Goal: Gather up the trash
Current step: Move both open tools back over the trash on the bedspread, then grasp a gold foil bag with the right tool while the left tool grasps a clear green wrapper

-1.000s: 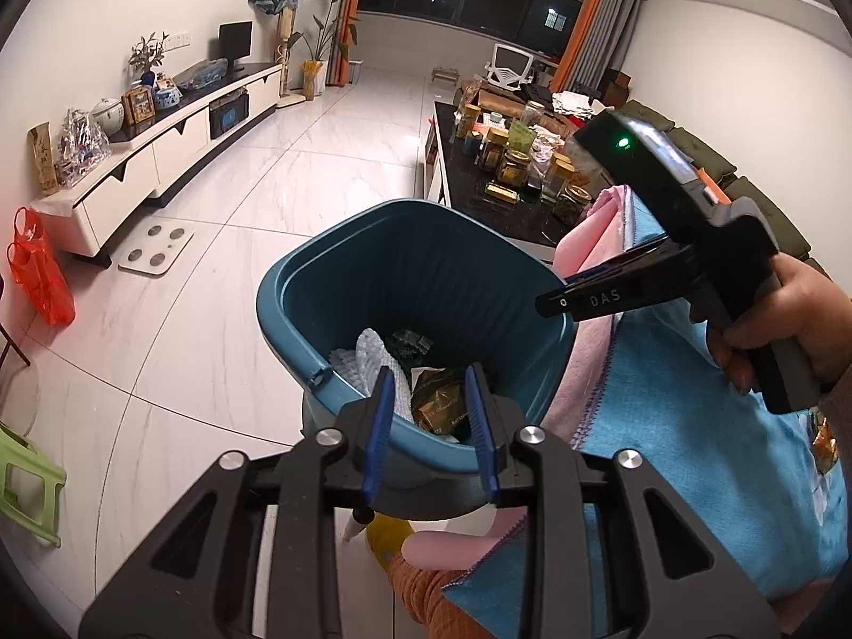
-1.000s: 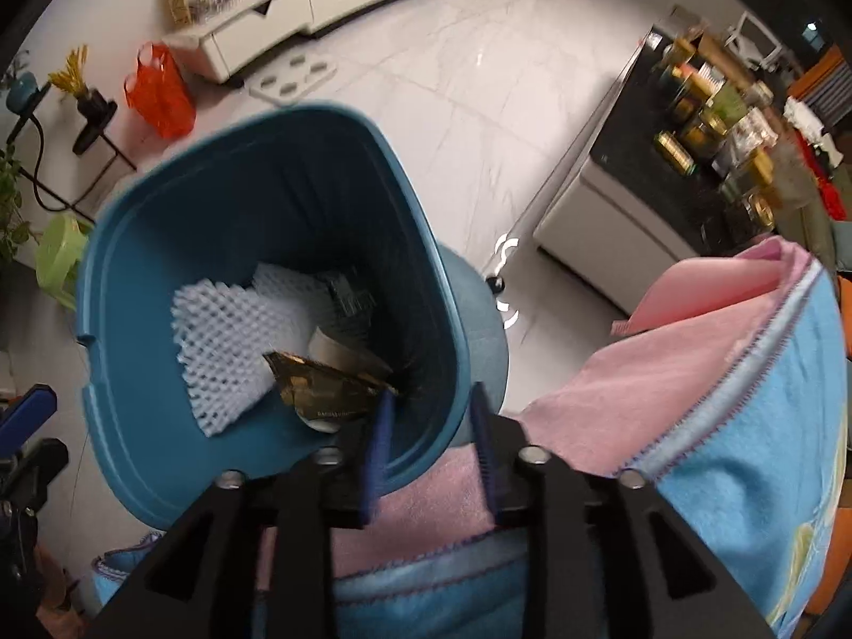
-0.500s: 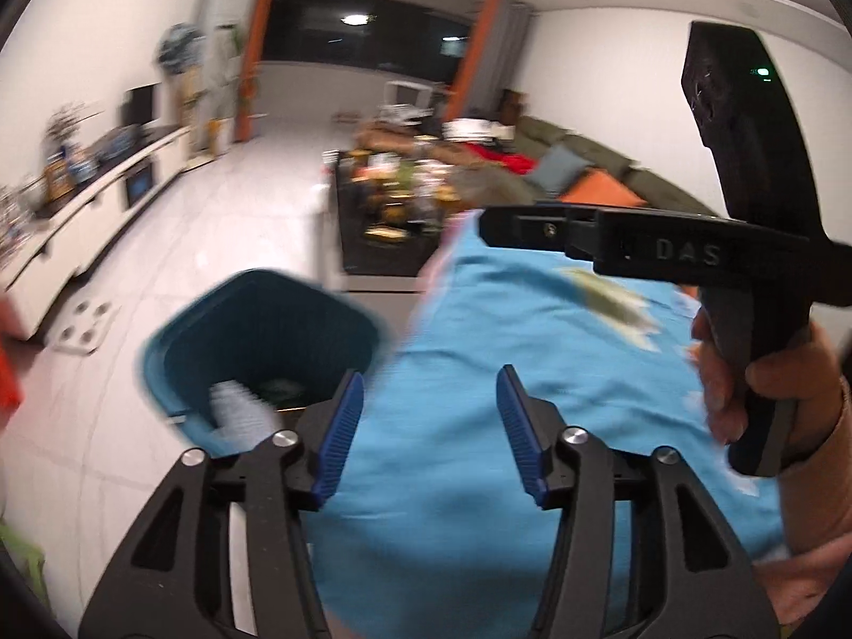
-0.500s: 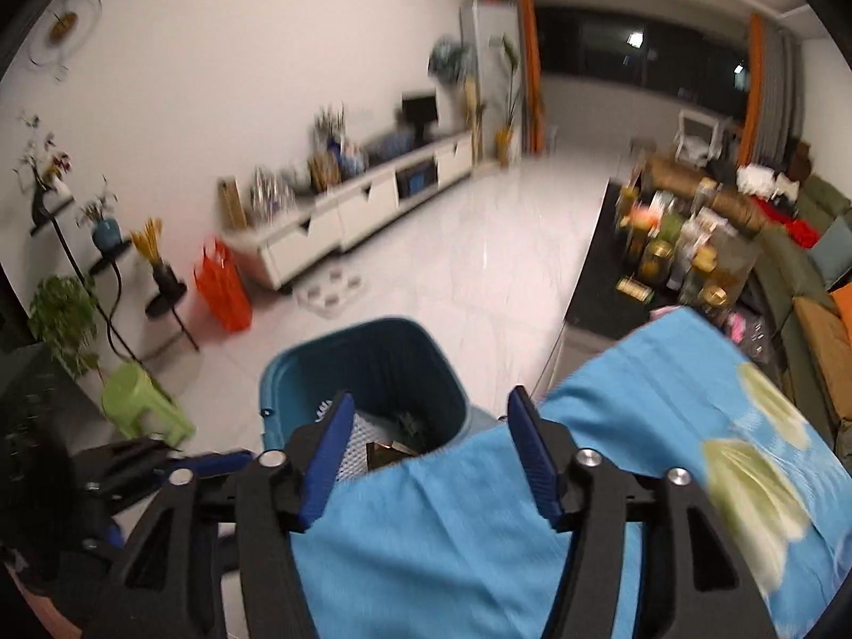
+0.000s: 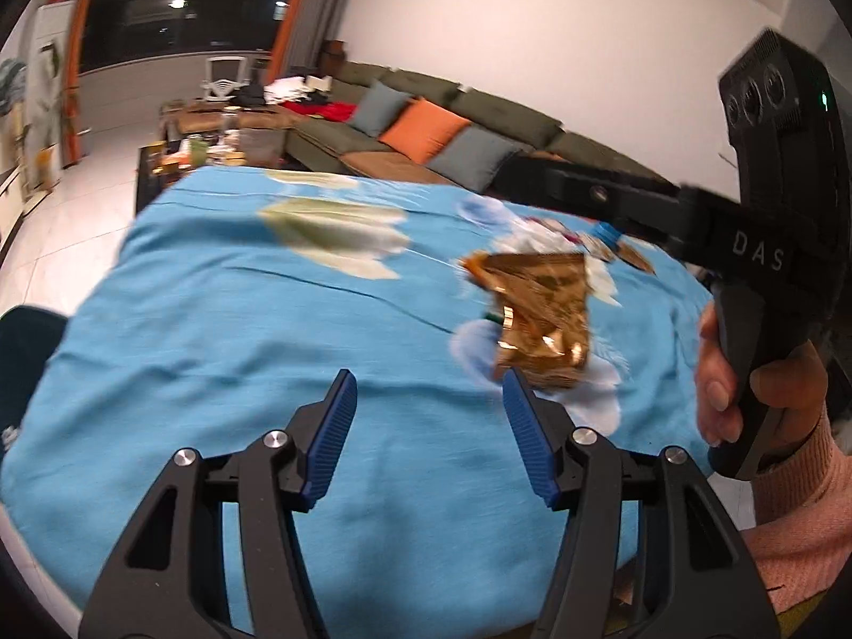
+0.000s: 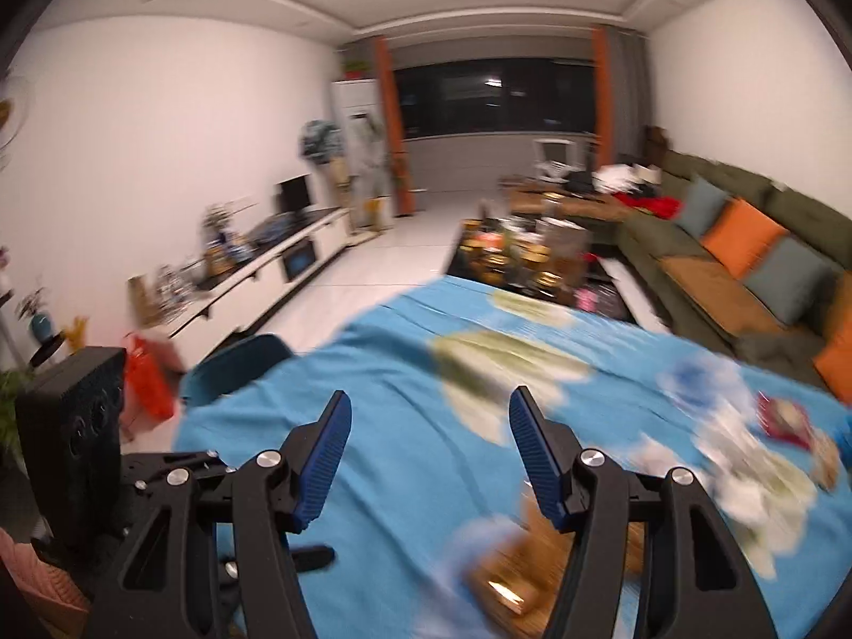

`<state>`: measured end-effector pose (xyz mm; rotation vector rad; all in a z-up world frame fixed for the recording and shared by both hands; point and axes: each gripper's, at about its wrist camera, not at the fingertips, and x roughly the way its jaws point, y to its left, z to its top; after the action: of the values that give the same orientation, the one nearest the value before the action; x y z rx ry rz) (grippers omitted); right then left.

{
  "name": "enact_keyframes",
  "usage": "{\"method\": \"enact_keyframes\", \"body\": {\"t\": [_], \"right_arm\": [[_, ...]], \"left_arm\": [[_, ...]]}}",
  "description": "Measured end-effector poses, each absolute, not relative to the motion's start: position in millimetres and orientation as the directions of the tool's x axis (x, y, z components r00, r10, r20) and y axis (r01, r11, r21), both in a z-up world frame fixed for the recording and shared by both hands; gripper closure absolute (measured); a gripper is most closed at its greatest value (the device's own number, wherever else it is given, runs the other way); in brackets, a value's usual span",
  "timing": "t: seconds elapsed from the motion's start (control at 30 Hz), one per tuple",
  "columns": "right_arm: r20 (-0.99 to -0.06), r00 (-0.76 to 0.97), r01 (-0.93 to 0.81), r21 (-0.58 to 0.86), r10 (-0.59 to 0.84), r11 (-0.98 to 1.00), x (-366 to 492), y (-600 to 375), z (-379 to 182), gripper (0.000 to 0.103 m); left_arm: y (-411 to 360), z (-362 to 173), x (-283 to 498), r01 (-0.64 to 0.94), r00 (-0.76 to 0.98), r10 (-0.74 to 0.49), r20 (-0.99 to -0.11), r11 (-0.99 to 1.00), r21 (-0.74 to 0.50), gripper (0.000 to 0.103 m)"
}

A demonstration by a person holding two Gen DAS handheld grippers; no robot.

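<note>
One blue cloth [image 5: 223,351] covers the table. On it lies one gold wrapper [image 5: 538,314], plainly seen, with a scatter of other litter [image 6: 756,458] behind it (too blurred to count). One teal bin [image 6: 234,367] shows at the cloth's edge. The sofa [image 5: 479,117] carries two orange cushions [image 5: 423,128] and three grey-blue ones. Two grippers are in view: the left gripper [image 5: 426,410] and the right gripper [image 6: 428,428], each with two blue pads.

Blue cloth-covered table [image 5: 223,330] — gold wrapper [image 5: 538,314], scattered trash [image 6: 745,474] on it.
</note>
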<state>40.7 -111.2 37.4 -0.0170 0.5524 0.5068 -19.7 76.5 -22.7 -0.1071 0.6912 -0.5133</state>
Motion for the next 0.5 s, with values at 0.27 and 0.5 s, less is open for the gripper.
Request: {"method": "enact_keyframes", "body": {"t": [0.27,0.5], "right_arm": [[-0.595,0.722,-0.301,0.190,0.353,0.935,27.5,-183.8,-10.2,0.053],[-0.634,0.653,-0.272,0.314,0.414,0.910,34.8,-196.1,-43.2,0.063]], "left_arm": [[33.3,-37.9,-1.8,0.459,0.598,-0.501,-0.625,0.854,-0.246,0.048],[17.6,-44.7,8.2,0.466,0.575,-0.494,-0.652,0.853,-0.235,0.049]]}}
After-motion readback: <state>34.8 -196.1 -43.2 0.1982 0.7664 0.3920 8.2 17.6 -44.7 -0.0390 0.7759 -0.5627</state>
